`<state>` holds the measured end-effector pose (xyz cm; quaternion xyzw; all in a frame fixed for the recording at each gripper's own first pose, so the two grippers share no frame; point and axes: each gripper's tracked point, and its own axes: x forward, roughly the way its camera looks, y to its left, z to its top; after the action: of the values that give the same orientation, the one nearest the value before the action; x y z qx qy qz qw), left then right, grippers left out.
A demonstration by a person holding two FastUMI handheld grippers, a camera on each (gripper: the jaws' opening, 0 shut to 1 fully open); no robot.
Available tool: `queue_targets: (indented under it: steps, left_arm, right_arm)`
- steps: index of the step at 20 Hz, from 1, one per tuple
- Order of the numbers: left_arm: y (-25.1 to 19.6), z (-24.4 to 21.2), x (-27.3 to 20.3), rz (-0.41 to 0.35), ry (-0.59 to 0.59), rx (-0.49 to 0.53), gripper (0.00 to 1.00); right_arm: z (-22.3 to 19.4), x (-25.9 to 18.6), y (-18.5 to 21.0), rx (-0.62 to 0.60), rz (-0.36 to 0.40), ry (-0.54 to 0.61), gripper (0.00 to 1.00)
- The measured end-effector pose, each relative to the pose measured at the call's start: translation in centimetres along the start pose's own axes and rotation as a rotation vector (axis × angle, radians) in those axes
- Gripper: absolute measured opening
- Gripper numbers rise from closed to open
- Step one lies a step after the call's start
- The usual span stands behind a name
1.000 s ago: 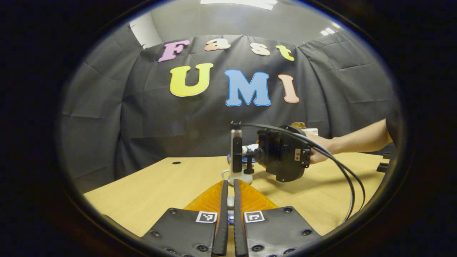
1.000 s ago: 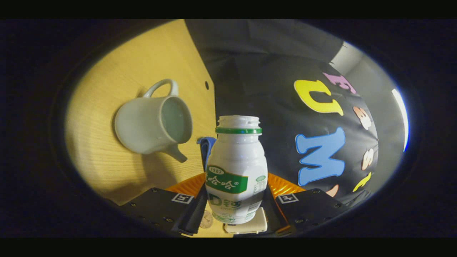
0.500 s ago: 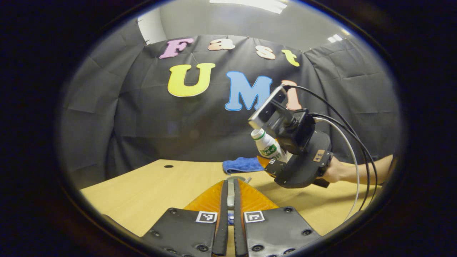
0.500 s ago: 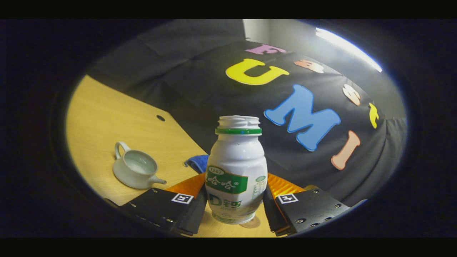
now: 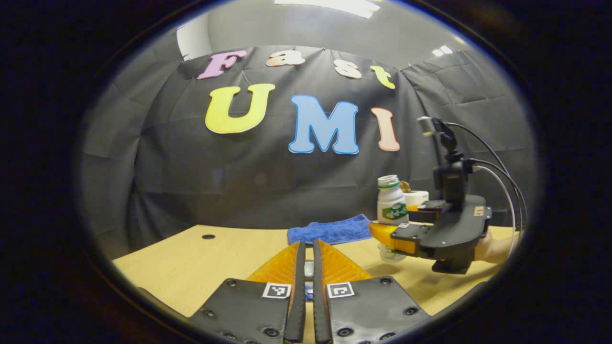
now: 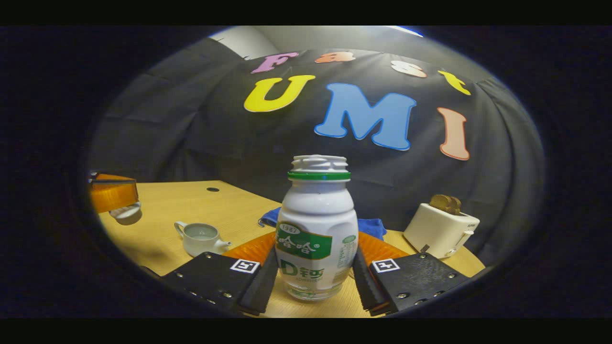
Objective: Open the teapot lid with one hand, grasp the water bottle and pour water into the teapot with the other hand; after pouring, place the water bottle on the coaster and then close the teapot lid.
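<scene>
A white water bottle (image 6: 318,229) with a green label and no cap stands upright between the fingers of my right gripper (image 6: 313,260), which is shut on it. In the left gripper view the same bottle (image 5: 391,200) and right gripper (image 5: 389,234) hang just above the table at the right. The white teapot (image 6: 201,236) sits open on the table, to the left of the bottle. My left gripper (image 5: 306,244) is shut on the teapot lid (image 6: 126,213), held up at the far left, clear of the teapot.
A blue cloth (image 5: 330,229) lies at the back of the wooden table (image 5: 201,263). A white toaster (image 6: 440,229) with bread in it stands at the right. A hand (image 5: 492,248) holds the right gripper.
The right gripper has swung the bottle from a tilt over the teapot back to upright and carried it right and down toward the table. The left gripper keeps the lid raised.
</scene>
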<state>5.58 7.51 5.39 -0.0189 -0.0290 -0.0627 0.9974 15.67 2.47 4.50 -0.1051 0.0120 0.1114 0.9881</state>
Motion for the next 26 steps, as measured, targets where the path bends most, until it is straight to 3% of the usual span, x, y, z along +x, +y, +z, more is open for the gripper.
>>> queue_targets:
  steps: [1,2,4,5,8,9,13,14,15,16,19,21,22,26]
  left_arm:
    - [0.1,0.1,0.8,-0.003,0.000,-0.014,0.10]
    - [0.1,0.2,1.6,-0.006,0.000,-0.024,0.13]
    - [0.5,0.1,3.2,-0.006,0.000,-0.030,0.10]
    - [0.8,-0.2,4.2,0.000,0.002,-0.033,0.17]
    - [1.4,-1.2,6.8,0.015,0.023,-0.038,0.10]
    - [1.4,-1.7,7.5,0.015,0.029,-0.036,0.13]
    - [0.8,-2.9,9.4,0.014,0.052,-0.019,0.10]
    - [0.7,-3.2,9.6,0.015,0.057,-0.012,0.17]
    - [0.7,-3.3,9.9,0.016,0.061,-0.005,0.10]
    - [0.7,-3.4,10.2,0.017,0.064,-0.004,0.17]
    - [0.7,-4.6,10.7,0.019,0.082,-0.004,0.10]
    - [1.0,-5.5,11.1,0.029,0.102,0.004,0.17]
    - [1.2,-5.9,11.2,0.031,0.111,0.004,0.13]
    - [1.0,-6.7,11.5,0.028,0.133,0.019,0.17]
  right_arm:
    - [-0.2,-0.2,-0.7,0.045,-0.009,-0.002,0.70]
    - [-0.5,-0.1,-1.3,0.086,-0.011,0.003,0.70]
    - [-1.4,-0.2,-2.6,0.134,-0.018,0.025,0.71]
    - [-1.7,-0.4,-3.3,0.163,-0.020,0.027,0.71]
    - [-1.9,-0.9,-4.8,0.214,-0.037,0.030,0.71]
    - [-1.7,-0.9,-5.3,0.228,-0.045,0.026,0.71]
    - [-1.8,-0.9,-6.6,0.253,-0.067,0.029,0.70]
    - [-2.1,-0.9,-6.7,0.261,-0.069,0.033,0.70]
    - [-2.1,-0.8,-6.8,0.269,-0.068,0.037,0.70]
    - [-2.3,-0.8,-6.8,0.276,-0.066,0.040,0.70]
    - [-2.4,-0.5,-6.8,0.276,-0.066,0.046,0.70]
    - [-2.4,-0.6,-6.7,0.281,-0.064,0.047,0.70]
    - [-2.5,-0.6,-6.8,0.283,-0.065,0.047,0.70]
    - [-2.4,-0.8,-6.8,0.277,-0.064,0.042,0.70]
